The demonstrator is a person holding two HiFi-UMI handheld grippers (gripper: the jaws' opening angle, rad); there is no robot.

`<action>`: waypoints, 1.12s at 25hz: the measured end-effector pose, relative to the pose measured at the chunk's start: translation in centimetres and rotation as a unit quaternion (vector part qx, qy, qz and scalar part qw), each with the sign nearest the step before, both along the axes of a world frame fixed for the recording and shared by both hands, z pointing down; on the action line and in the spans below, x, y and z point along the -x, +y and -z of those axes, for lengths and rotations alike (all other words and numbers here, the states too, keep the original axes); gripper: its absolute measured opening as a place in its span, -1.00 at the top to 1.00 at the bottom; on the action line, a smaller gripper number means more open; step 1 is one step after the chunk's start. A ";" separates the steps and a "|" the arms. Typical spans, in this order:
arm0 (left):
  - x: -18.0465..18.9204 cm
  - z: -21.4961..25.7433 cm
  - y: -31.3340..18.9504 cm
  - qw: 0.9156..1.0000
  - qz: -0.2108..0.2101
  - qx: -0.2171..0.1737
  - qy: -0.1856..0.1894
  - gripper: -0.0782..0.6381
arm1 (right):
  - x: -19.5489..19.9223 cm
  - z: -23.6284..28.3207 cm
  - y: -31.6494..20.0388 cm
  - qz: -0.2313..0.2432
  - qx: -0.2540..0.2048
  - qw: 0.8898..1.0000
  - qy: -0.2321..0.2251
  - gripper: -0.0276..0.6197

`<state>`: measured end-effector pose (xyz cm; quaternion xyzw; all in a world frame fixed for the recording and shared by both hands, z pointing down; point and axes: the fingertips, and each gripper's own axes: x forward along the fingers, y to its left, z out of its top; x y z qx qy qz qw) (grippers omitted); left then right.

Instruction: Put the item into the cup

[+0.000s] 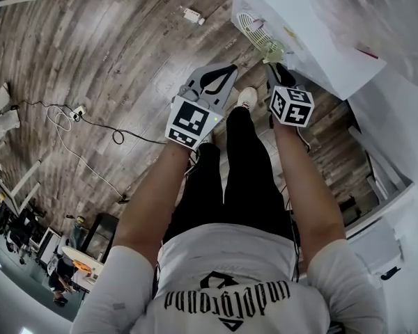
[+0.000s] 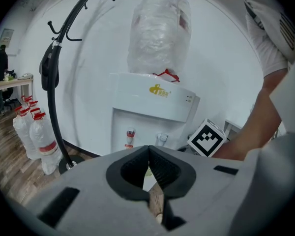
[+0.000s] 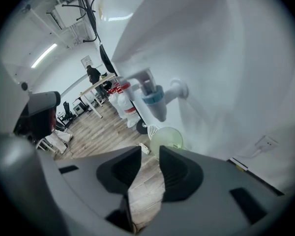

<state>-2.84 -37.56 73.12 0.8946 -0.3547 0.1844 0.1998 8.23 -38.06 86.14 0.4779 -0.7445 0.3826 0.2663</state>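
Your right claw [image 3: 150, 151] stands open and empty near the green cup [image 3: 167, 137] under the dispenser's tap [image 3: 155, 101]; your left claw [image 2: 148, 148] is closed.

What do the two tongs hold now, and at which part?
Nothing. The right tongs stand open and empty, facing the green cup; the left tongs are shut on nothing.

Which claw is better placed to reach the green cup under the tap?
Right. The right claw is open and points at the cup close by; the left claw is shut, farther back.
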 end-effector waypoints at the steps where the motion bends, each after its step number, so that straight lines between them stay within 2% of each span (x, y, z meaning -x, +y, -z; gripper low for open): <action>1: 0.1 0.5 0.2 1.000 -0.001 -0.003 0.000 0.76 | 0.1 0.5 0.2 0.001 -0.004 1.000 0.000 0.54; 8: 1.1 6.0 2.3 0.999 -0.008 -0.033 0.005 0.76 | 1.1 6.5 2.1 0.009 -0.039 0.999 -0.003 0.54; 13: 2.1 10.9 4.6 0.998 -0.018 -0.063 0.007 0.76 | 3.0 12.8 4.2 0.035 -0.087 0.996 -0.004 0.55; 17: 2.8 15.5 7.4 0.995 -0.028 -0.094 0.011 0.76 | 5.1 18.4 7.1 0.070 -0.133 0.989 -0.002 0.59; 21: 3.9 20.2 11.0 0.992 -0.039 -0.123 0.017 0.76 | 7.0 24.5 10.8 0.086 -0.177 0.980 -0.007 0.65; 28: 6.6 26.6 18.4 0.986 -0.049 -0.153 0.034 0.76 | 9.7 34.3 18.1 0.113 -0.254 0.961 -0.012 0.78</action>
